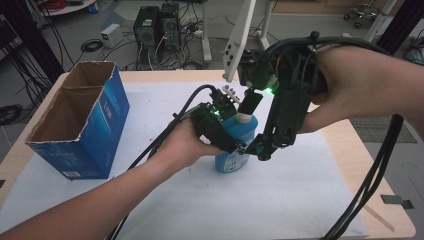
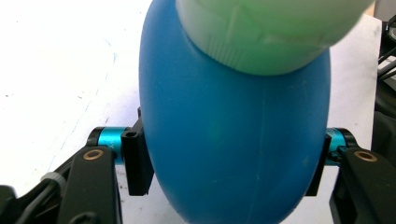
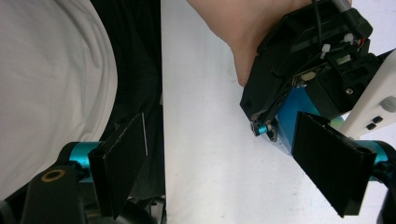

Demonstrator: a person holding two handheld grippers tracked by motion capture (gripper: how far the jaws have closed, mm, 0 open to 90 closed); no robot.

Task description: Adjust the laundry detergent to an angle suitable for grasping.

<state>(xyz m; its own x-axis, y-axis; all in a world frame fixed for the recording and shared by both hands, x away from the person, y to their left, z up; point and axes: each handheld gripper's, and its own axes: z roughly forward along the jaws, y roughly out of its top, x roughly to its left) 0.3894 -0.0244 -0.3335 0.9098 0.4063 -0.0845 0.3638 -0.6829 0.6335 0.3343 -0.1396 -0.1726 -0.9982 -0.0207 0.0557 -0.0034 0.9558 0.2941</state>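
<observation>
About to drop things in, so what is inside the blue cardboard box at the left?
The blue cardboard box stands open-topped; its bare brown inner walls show, with nothing visible inside. Its floor is hidden behind the near wall.

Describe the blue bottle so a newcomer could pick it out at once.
Start at the open blue cardboard box on the left of the white-covered table. To its right, near the table's middle, the blue bottle stands upright, clamped in the left gripper. Its rounded blue plastic body and pale ribbed cap set it apart from the square-edged box.
</observation>
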